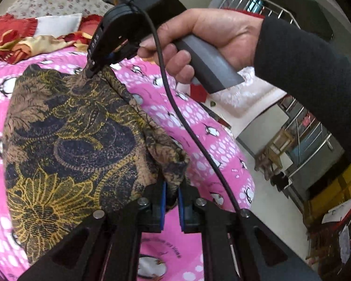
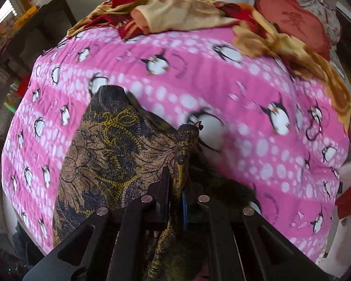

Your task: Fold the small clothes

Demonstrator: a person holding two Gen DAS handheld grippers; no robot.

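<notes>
A brown garment point(image 1: 77, 135) printed with black and yellow flowers is stretched above a pink penguin-print bedspread point(image 1: 199, 121). My left gripper point(image 1: 172, 187) is shut on one bunched corner of it, between the blue pads. In the left wrist view my right gripper point(image 1: 92, 71), held by a hand in a dark sleeve, pinches the far corner. From the right wrist view the garment point(image 2: 110, 154) hangs to the left, and my right gripper point(image 2: 179, 175) is shut on a gathered fold of it over the bedspread point(image 2: 257, 98).
Red and gold cloths point(image 2: 175, 14) lie heaped at the head of the bed, with a red cushion point(image 2: 292, 21) and a floral pillow point(image 1: 58, 2). A black cable point(image 1: 175, 107) trails from the right gripper. To the right, past the bed's edge, stand metal racks point(image 1: 308, 145) on the floor.
</notes>
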